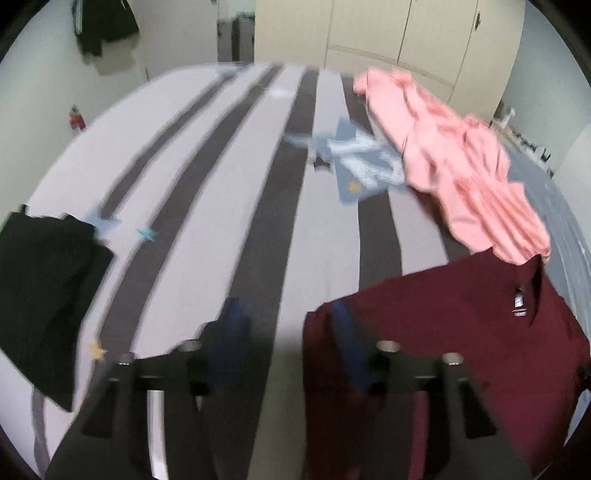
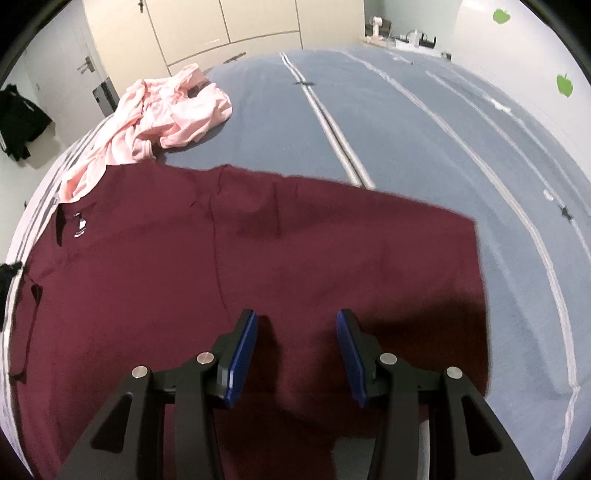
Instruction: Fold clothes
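Observation:
A maroon T-shirt (image 2: pixel 258 258) lies spread flat on the bed, its neck label to the left. It also shows in the left wrist view (image 1: pixel 461 325) at the lower right. My right gripper (image 2: pixel 295 325) is open and empty, just above the shirt's near part. My left gripper (image 1: pixel 288 314) is open and empty; its right finger is over the shirt's left edge, its left finger over the striped sheet. The left view is blurred by motion.
A crumpled pink garment (image 2: pixel 155 122) lies beyond the maroon shirt, also in the left wrist view (image 1: pixel 454 162). A folded black garment (image 1: pixel 44 288) lies at the left. The bed has a grey-striped sheet (image 1: pixel 207 192) and a blue cover (image 2: pixel 406 147). Wardrobes (image 2: pixel 221 26) stand behind.

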The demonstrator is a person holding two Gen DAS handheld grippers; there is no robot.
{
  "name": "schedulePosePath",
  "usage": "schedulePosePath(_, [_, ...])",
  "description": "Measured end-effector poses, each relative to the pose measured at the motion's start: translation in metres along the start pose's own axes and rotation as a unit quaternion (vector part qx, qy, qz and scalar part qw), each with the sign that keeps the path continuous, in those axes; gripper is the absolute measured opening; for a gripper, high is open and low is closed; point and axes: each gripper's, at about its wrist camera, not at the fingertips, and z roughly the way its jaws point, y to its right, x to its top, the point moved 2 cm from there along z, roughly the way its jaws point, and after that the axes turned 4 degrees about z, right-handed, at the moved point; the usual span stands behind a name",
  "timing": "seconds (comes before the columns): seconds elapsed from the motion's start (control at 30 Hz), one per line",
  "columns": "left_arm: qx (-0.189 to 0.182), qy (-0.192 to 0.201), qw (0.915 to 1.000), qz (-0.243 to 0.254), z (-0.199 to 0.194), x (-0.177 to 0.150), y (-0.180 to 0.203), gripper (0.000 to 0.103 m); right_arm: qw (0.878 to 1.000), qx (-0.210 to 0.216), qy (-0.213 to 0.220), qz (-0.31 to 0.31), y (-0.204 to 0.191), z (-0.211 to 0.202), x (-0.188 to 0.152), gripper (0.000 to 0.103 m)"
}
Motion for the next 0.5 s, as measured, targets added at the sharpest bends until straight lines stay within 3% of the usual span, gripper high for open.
schedulePosePath(0.1, [-0.021,0.000,0.9997,-0.011,-0.030,-0.014,-0.005,0.059,1.000,-0.010,0.014,0.009,0.017,-0.011,0.010,0.044])
schedulePosePath(0.2, [-0.033,-0.001,0.9993,-0.016,-0.060,-0.036,-0.007,0.059,0.998,-0.035,0.035,0.024,0.044,-0.020,0.025,0.062])
schedulePosePath(0.37, [-0.026,-0.020,0.9993,-0.019,-0.078,-0.066,-0.008,0.059,0.995,-0.056,0.044,0.063,0.091,-0.013,0.053,0.063])
schedulePosePath(0.5, [-0.021,-0.034,0.9986,-0.034,-0.080,-0.079,-0.010,0.059,0.997,-0.013,0.016,0.078,0.104,0.012,0.071,0.063])
